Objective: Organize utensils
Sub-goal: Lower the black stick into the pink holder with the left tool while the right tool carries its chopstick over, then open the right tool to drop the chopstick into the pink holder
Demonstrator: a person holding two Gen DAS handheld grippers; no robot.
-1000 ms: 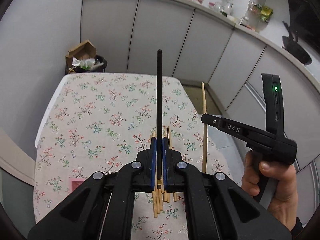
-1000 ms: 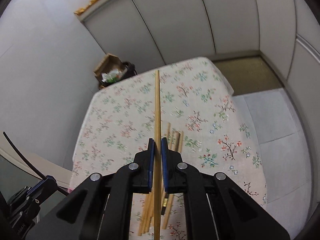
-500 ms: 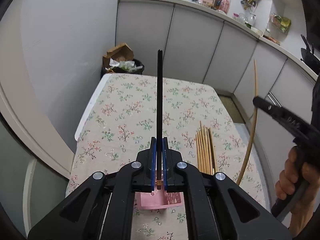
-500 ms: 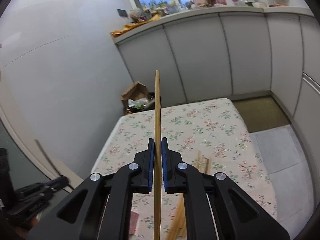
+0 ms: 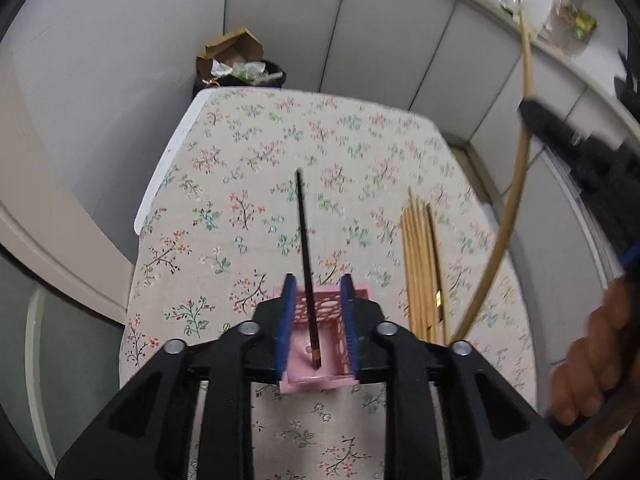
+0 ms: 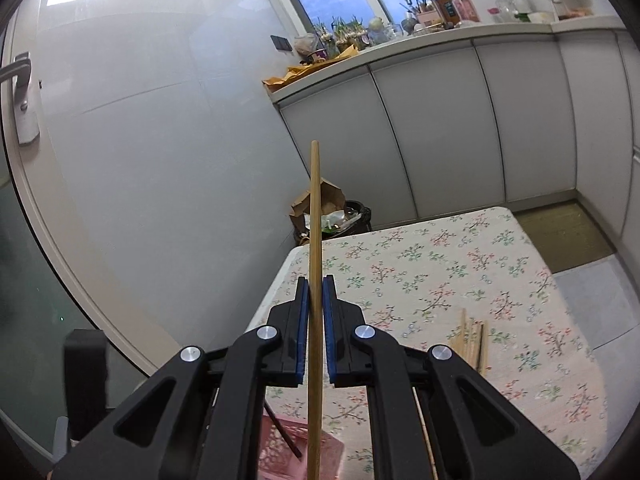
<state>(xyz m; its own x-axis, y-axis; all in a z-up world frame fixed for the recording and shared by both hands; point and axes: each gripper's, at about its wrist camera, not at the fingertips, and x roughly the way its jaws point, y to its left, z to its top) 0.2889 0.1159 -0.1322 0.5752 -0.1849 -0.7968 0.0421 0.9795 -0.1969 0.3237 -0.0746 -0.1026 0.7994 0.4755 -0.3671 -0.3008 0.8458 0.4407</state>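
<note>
Pink perforated utensil basket (image 5: 362, 296) stands on the worktop (image 5: 248, 168), which is covered with a floral cloth. Seen from the left wrist camera, the basket sits directly under the left gripper (image 5: 318, 300).

Contents of basket: one black chopstick (image 5: 305, 256), its lower end with a brownish band down on the basket floor, its shaft leaning up and away over the cloth. No other item can be made out inside.

Left gripper: jaws are opening. The black chopstick stands in the gap between the blue pads (image 5: 288, 312) with space on either side; neither pad presses on it.

Right gripper (image 6: 316, 304): closed on a light bamboo chopstick (image 6: 314, 240), which runs up past the fingertips and down below them. In the left wrist view the same chopstick appears as a long bowed line at the right, above a blurred hand (image 5: 592, 364).

Loose bundle of bamboo chopsticks (image 5: 422, 264) lies flat on the cloth to the right of the basket, apart from it.

Beyond the far end of the worktop: a black bin (image 6: 348, 220) holding cardboard and crumpled wrappers.

Writing: none legible in either view.
</note>
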